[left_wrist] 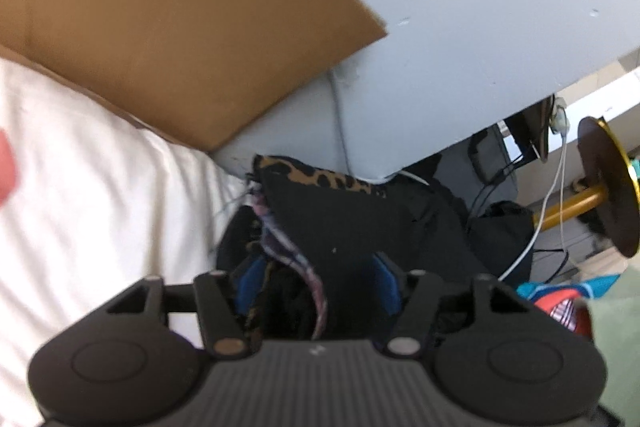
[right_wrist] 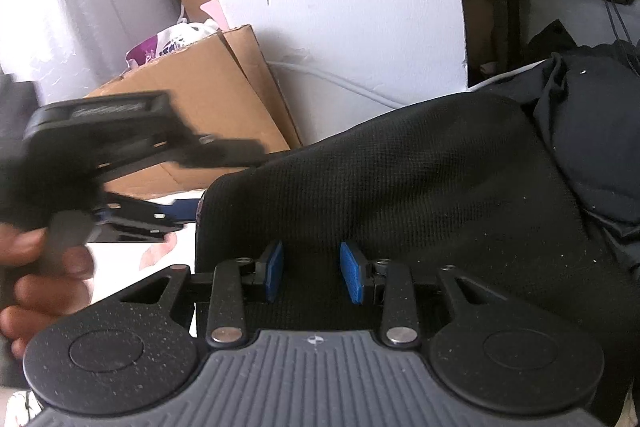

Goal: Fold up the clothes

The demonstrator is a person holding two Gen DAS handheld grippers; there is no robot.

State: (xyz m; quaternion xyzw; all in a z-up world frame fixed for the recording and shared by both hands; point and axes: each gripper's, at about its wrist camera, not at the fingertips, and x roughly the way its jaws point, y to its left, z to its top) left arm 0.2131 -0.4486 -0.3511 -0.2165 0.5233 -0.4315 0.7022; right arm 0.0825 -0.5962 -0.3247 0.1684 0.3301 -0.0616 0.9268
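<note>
The left hand-held gripper (left_wrist: 318, 281) stands open, its blue pads apart around a bunched black garment (left_wrist: 340, 227) with leopard trim lying on the white bed (left_wrist: 80, 187). The right hand-held gripper (right_wrist: 312, 273) is open over the same black cloth.

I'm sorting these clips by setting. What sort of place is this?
Probably a lived-in bedroom: a white bedsheet, a cardboard box against the wall, and dark clothes piled for folding.
</note>
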